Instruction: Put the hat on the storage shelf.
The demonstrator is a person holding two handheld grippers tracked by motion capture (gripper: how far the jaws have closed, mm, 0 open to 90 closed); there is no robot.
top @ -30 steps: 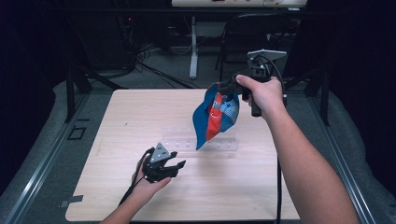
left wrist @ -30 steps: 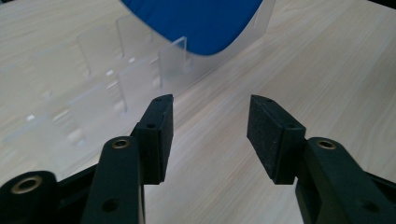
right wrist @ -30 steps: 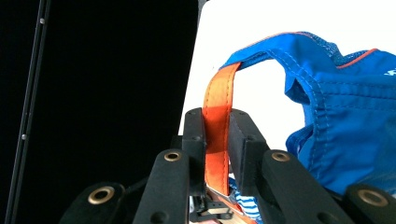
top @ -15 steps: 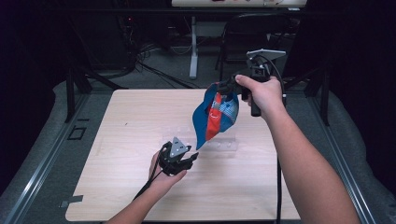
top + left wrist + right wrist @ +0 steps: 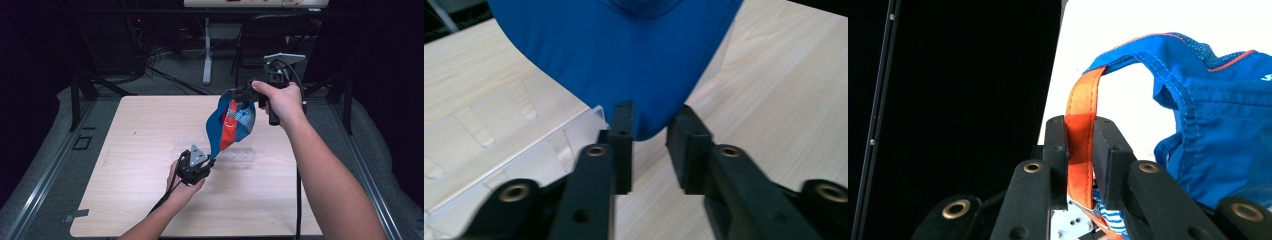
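Right gripper (image 5: 245,94), at the upper right of the high view, pinches the orange fabric strap (image 5: 1080,145) of a blue cloth cap with red and white panels (image 5: 230,122), which hangs in the air above the table's middle. Left gripper (image 5: 207,164), lower centre, has just been closing its jaws; the cap's blue tip (image 5: 646,127) sits between them, but the pads do not yet press it. Beneath lies a clear plastic tray (image 5: 514,135) on the pale wooden table (image 5: 130,130).
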